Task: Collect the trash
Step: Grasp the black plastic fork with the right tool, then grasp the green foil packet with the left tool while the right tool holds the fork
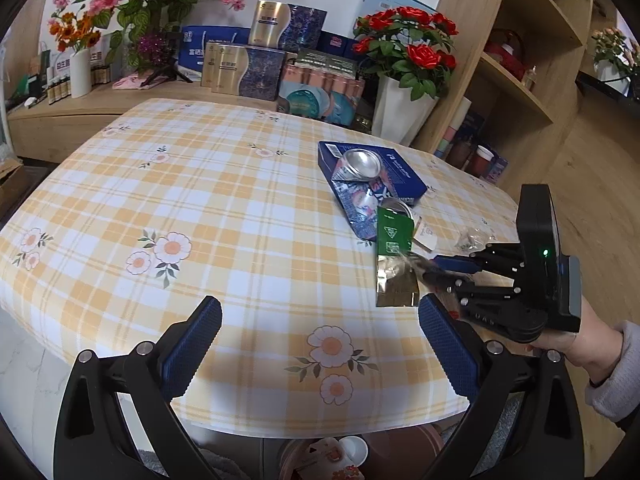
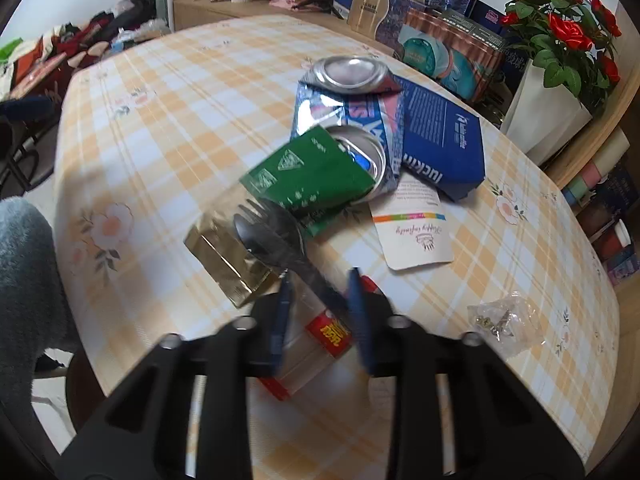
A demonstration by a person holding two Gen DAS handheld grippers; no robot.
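On the checked yellow tablecloth (image 2: pixel 180 128) we count 1 crushed can (image 2: pixel 348 104), 1 flat blue carton (image 2: pixel 444 136), 1 green foil packet (image 2: pixel 308 176), 1 gold foil packet (image 2: pixel 228 264), 1 white card (image 2: pixel 416 236), 1 crumpled clear wrapper (image 2: pixel 500 316) and 1 clear cutlery bag (image 2: pixel 296 264) holding 1 black fork and 1 black spoon.

Our right gripper (image 2: pixel 320 292) has its 2 blue pads drawn close on the cutlery bag, whose tail with a red label runs back between the fingers; the fork and spoon heads stick out just ahead of the tips, lying across the gold packet and touching the green one. Motion blur keeps us from telling how firmly the film is pinched.

Our left gripper (image 1: pixel 320 344) hangs wide apart over bare cloth with nothing between its ribbed pads; the pile sits ahead and to its right.

The can is dented aluminium with 2 round ends showing; the carton is matte card, and the packets are glossy and creased.
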